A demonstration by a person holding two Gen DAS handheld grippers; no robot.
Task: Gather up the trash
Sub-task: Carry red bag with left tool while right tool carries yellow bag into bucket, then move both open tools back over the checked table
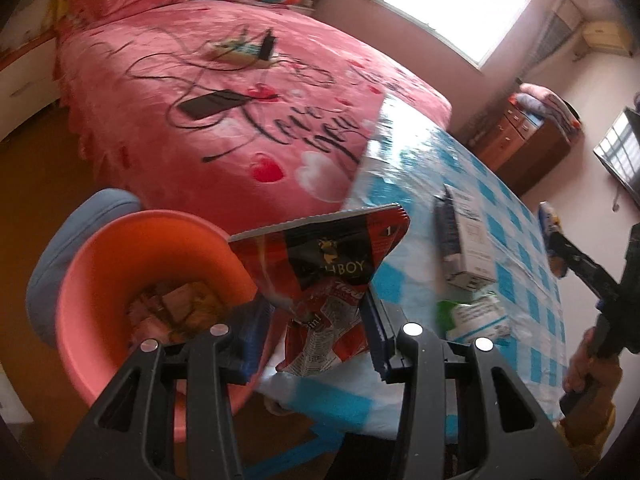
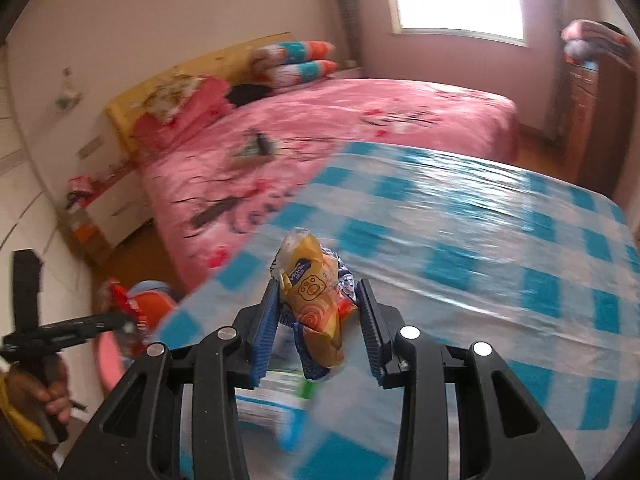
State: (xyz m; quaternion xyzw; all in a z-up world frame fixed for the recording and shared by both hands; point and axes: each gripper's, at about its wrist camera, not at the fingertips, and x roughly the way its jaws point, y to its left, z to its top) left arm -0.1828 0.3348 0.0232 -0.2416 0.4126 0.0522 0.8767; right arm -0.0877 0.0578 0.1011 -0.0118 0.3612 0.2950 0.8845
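The left tongs [image 1: 316, 320] pinch a red and black snack bag [image 1: 332, 276] between their blue pads; the bag stands up from the grip at the centre of the left wrist view, its serrated top edge uppermost. Just left of it, in the lower left of the frame, sits an orange-pink plastic bin [image 1: 132, 280] with scraps of wrappers at its bottom, and the bag hangs beside the bin's rim, over the edge of the worktop [image 1: 520, 240], which wears a blue and white checked cover. On that cover, right of the bag, lie a white and dark carton box [image 1: 468, 240] and a green and white packet [image 1: 476, 316]. At the right edge of the frame a hand [image 1: 592, 364] grips the handle of the other tool.

In the right wrist view the right tongs [image 2: 320, 320] pinch a crumpled yellow-orange wrapper [image 2: 316, 296] with blue edges, held above the checked worktop at lower centre; the right pad seems to stand slightly off it, so how firm the grip is I cannot tell. Under it lies the green and white packet [image 2: 276, 396], blurred. At lower left a hand [image 2: 52, 392] holds the left tool with the red bag [image 2: 128, 308] near the bin [image 2: 152, 304].

A pink bed [image 1: 200, 100] fills the upper half of both views.
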